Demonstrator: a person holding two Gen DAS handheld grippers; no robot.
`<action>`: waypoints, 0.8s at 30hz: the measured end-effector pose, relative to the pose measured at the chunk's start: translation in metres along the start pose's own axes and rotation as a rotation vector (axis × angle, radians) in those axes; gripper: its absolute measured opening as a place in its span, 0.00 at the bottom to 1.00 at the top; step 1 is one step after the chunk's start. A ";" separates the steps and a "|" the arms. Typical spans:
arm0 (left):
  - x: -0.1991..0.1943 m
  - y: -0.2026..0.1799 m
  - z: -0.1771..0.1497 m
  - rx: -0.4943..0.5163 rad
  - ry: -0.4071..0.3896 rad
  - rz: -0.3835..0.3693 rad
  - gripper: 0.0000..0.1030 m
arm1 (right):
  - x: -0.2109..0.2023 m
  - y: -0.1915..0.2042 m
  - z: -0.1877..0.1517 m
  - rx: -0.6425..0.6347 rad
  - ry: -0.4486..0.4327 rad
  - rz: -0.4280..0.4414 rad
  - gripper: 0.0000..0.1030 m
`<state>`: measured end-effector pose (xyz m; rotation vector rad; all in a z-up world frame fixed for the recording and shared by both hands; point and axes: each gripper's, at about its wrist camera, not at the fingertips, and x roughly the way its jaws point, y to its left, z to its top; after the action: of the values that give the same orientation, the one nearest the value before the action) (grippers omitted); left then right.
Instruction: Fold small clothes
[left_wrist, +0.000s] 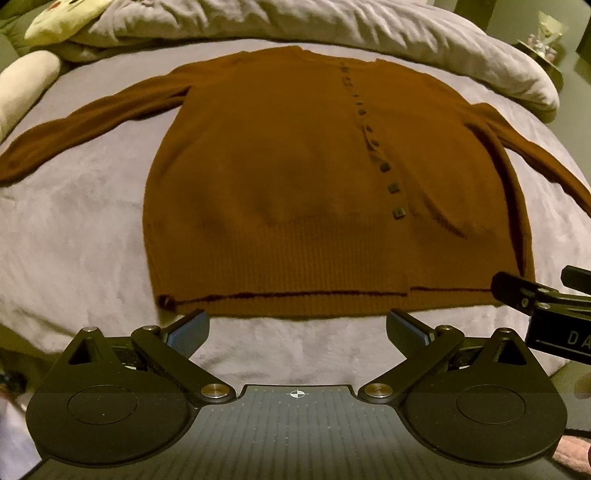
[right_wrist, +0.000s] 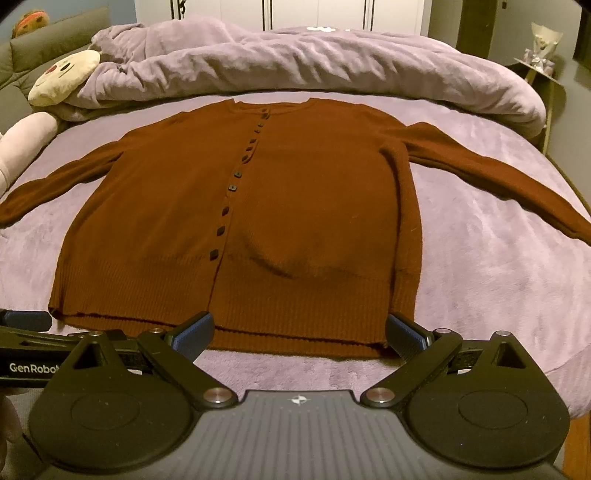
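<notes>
A brown cardigan is lying flat and face up across the middle of both frames, spread on a lilac bedspread, its row of dark square buttons running from the neckline at the top down toward the ribbed hem at the bottom. Both sleeves are stretching outward, one reaching the left edge of the frame and the other the right edge. The left gripper is hovering at the lower centre of the left wrist view, its jaws spread wide and holding nothing, the blue-padded fingertips sitting just below the hem; whether they are touching the cloth cannot be told. The right gripper is sitting likewise at the lower centre of the right wrist view, released and empty, its fingertips overlapping the hem's lower edge in the picture. Each tool is also showing in the other's view, at the lower right and lower left edges. A rumpled duvet is lying along the top of the frame, and a cream plush toy is resting in the upper left.
</notes>
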<state>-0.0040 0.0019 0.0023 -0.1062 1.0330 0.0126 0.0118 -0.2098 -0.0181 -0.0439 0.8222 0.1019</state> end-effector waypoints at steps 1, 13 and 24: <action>0.000 0.000 0.000 0.004 -0.001 0.007 1.00 | 0.000 0.000 0.000 0.000 0.000 0.000 0.96; -0.001 -0.004 -0.001 0.026 -0.002 0.005 1.00 | 0.000 0.000 -0.001 0.002 0.002 0.000 0.96; -0.002 -0.005 -0.001 0.023 0.002 0.003 1.00 | 0.000 0.000 -0.002 0.006 0.003 0.003 0.96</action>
<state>-0.0053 -0.0031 0.0038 -0.0838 1.0349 0.0036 0.0102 -0.2101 -0.0194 -0.0374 0.8256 0.1023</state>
